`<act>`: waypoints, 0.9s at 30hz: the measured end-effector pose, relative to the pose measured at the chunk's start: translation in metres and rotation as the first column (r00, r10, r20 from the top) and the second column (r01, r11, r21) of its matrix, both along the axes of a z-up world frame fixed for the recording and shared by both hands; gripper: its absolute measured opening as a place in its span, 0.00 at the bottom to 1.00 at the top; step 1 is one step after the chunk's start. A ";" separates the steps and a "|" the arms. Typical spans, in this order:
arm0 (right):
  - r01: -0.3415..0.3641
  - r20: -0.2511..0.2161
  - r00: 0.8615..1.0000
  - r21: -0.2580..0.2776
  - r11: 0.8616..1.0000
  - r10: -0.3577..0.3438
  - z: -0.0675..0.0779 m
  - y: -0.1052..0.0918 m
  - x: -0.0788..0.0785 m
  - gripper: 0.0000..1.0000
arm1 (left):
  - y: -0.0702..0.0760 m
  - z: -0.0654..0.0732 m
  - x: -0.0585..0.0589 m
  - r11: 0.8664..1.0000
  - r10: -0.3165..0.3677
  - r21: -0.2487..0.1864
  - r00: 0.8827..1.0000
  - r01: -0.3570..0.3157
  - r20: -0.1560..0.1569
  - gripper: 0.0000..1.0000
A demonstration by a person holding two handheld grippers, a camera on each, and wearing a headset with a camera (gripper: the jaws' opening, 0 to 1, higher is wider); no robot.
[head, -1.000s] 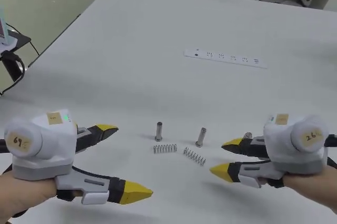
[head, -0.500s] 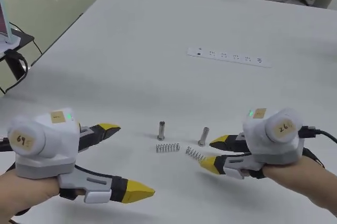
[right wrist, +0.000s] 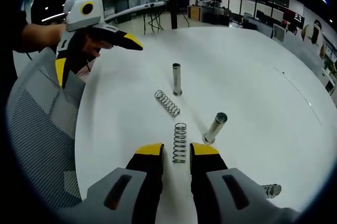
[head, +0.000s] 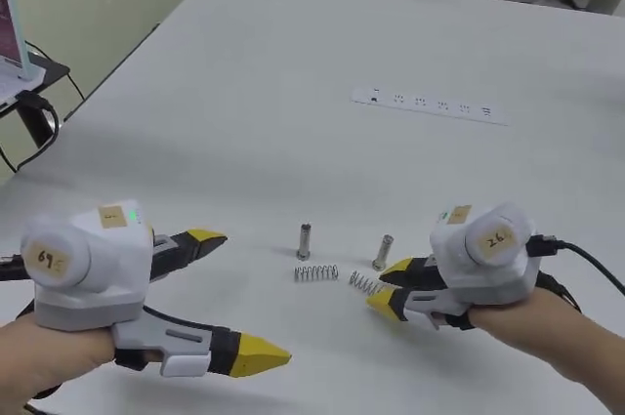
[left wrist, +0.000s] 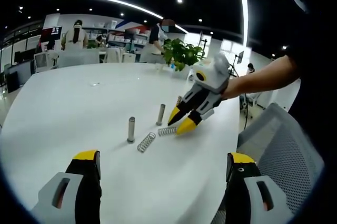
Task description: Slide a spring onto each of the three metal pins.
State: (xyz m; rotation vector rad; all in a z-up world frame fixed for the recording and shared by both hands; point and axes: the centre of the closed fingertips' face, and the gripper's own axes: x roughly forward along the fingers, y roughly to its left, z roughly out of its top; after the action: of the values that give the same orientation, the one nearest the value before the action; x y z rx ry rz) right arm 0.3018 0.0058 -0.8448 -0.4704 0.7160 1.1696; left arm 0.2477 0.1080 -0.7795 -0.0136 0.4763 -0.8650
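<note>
My right gripper (right wrist: pixel 177 153) sits low on the white counter (head: pixel 293 63), jaws narrowly parted around the near end of one spring (right wrist: pixel 179 138); a second spring (right wrist: pixel 167 103) lies beside a standing pin (right wrist: pixel 176 79). My left gripper (head: pixel 252 296) hovers with jaws spread wide, and I see a power strip (head: pixel 430 105) farther off, with a lit open office beyond.

- Head view: bright, even overhead light fell on the white table (head: pixel 293 93); the metal pins (head: pixel 305 240) cast only short, soft shadows, and focus was sharp.
- Gripper views: fisheye distortion bent the table edge, ceiling light strips (left wrist: pixel 244 2) flared into streaks, and the background was dimmer.
</note>
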 end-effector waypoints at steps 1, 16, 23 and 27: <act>0.001 -0.001 1.000 -0.006 1.000 -0.001 -0.002 0.000 0.000 0.17 | 0.000 0.000 0.000 1.000 -0.001 0.001 1.000 0.001 0.000 0.97; -0.002 0.005 1.000 -0.029 1.000 0.002 -0.005 -0.003 0.001 0.08 | 0.000 -0.001 -0.001 1.000 -0.006 0.002 1.000 0.006 -0.003 0.96; -0.014 0.012 1.000 -0.024 1.000 0.014 0.009 -0.011 -0.002 0.08 | -0.003 0.001 -0.001 1.000 -0.015 -0.001 1.000 0.015 0.004 0.96; -0.023 0.020 1.000 -0.022 0.999 0.024 0.018 -0.017 -0.006 0.08 | -0.010 0.003 -0.003 0.999 -0.032 -0.003 0.999 0.032 0.003 0.95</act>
State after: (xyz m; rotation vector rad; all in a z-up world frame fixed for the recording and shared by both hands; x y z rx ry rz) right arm 0.2955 -0.0115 -0.8269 -0.5098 0.7080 1.1782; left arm 0.2450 0.0983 -0.7765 -0.0079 0.4738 -0.8972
